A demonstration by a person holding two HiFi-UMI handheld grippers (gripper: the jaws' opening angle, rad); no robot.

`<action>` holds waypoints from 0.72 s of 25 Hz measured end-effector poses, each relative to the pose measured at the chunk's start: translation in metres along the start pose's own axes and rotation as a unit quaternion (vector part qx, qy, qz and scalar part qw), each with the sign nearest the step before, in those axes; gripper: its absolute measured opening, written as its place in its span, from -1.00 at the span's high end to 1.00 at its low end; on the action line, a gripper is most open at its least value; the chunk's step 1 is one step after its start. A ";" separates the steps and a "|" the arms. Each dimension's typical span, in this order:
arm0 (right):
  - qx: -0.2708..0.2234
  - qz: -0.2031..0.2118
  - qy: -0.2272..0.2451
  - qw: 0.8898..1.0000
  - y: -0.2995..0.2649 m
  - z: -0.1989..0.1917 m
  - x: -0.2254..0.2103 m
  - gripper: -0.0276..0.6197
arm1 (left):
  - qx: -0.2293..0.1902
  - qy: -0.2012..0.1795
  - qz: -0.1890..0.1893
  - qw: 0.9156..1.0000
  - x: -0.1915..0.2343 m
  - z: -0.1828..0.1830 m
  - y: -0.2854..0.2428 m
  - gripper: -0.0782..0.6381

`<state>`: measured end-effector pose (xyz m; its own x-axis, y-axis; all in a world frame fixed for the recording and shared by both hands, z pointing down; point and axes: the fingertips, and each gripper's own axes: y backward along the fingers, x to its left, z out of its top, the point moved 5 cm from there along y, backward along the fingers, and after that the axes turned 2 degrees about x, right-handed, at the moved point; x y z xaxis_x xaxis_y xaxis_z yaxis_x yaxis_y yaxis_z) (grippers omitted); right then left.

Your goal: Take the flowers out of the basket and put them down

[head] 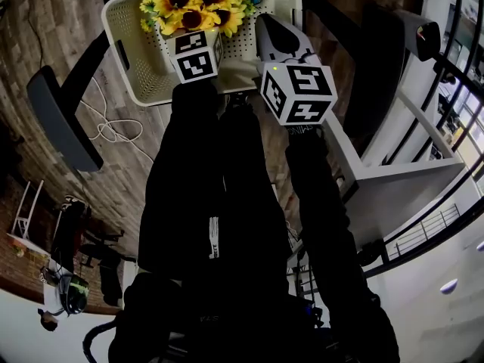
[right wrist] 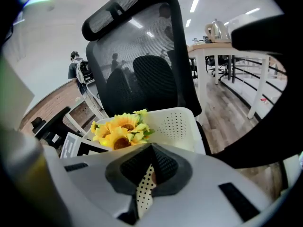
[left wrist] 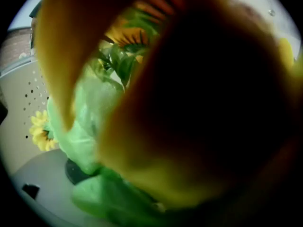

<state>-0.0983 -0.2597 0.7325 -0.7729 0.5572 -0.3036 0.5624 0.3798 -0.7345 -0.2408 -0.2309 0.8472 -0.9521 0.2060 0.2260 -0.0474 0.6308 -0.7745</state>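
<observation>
Flowers (head: 193, 2) at 12 o'clock in head view, inside basket (head: 132, 66) on chair (right wrist: 142, 65). Left gripper (left wrist: 118, 193): fingers buried in blooms, seemingly clamped on green stems. Right gripper (right wrist: 144, 186): fingers pinch basket wall. Risk: leaves snag rim, or foliage grip slips.

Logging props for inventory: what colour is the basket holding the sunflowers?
White, with perforated walls; the head view shows the basket best.

yellow flowers (head: 198, 2), white perforated basket (head: 140, 59)
</observation>
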 end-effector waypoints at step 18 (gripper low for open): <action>-0.021 -0.013 0.001 1.000 0.030 0.006 -0.004 0.88 | -0.048 -0.015 0.004 0.999 -0.005 0.027 0.037 -0.63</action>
<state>-0.0802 -0.2554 0.7081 -0.7870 0.5477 -0.2839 0.5537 0.4242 -0.7165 -0.2463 -0.2292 0.8014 -0.9612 0.1894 0.2006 -0.0118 0.6985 -0.7155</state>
